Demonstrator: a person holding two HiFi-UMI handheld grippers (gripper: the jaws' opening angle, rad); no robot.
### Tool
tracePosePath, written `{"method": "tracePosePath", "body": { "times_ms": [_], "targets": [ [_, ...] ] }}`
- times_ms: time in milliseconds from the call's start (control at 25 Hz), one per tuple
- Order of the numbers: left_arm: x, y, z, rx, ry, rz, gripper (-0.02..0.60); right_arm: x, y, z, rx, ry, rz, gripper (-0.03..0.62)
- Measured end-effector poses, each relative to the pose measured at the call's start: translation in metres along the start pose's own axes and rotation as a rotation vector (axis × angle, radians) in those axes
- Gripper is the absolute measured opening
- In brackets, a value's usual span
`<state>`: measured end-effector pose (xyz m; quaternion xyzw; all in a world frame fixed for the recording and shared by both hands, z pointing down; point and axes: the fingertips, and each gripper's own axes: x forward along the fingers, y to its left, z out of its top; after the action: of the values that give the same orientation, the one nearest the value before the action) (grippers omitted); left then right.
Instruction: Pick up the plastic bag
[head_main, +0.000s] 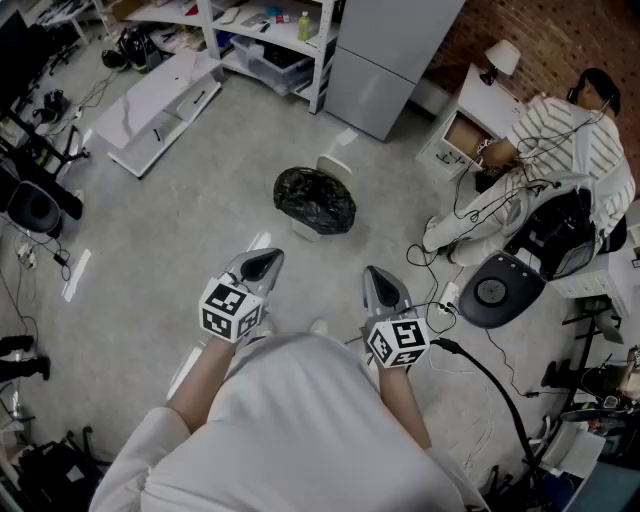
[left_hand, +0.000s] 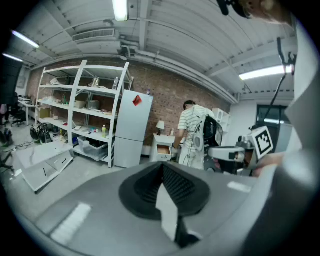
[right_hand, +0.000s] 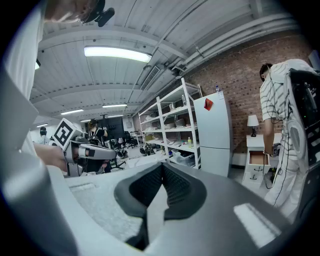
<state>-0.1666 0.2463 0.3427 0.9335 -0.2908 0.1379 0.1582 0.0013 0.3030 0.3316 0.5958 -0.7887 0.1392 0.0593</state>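
The left gripper (head_main: 262, 266) is shut tight. Its two jaws are pressed together, with nothing between them, and it touches nothing. It hangs in the air above the grey floor (head_main: 170, 240). The black plastic bag (head_main: 315, 200) sits on the floor, all crumpled up, at about 1 o'clock from the left gripper and well apart from it. Something white peeks out from under the bag, but I cannot tell what it is. The right gripper (head_main: 384, 284) is shut tight too. Its jaws are closed on nothing and it touches nothing. The bag is at about 11 o'clock from it, also well apart. So the bag lies out in front, between the two grippers, at 12 o'clock from the person holding them. Now count: there are two grippers and one plastic bag. Far off at 11 o'clock there is one white shelf (head_main: 265, 30) with one green bottle (head_main: 304, 24) on it. At 12 o'clock stands one grey fridge (head_main: 390, 60). At 2 o'clock there is one lamp (head_main: 502, 57), and one person in a striped shirt (head_main: 570, 140) bends over beside it.
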Motion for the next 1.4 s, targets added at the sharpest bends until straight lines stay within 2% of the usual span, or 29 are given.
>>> {"method": "tracePosePath", "body": {
  "times_ms": [920,1200,1400],
  "targets": [
    [-0.011,-0.022,-0.013,-0.031,0.025,0.025,0.003,-0.017,0.005,-0.008,0.019,0.03,0.05,0.002],
    [-0.006,-0.031,-0.014,-0.038,-0.003,0.078,0.003,-0.028,-0.013,-0.016,0.046,0.038,0.071,0.002],
    [0.005,-0.042,-0.016,-0.039,-0.002,0.107,0.003,-0.034,-0.025,-0.02,0.015,0.046,0.112,0.002]
  ]
}}
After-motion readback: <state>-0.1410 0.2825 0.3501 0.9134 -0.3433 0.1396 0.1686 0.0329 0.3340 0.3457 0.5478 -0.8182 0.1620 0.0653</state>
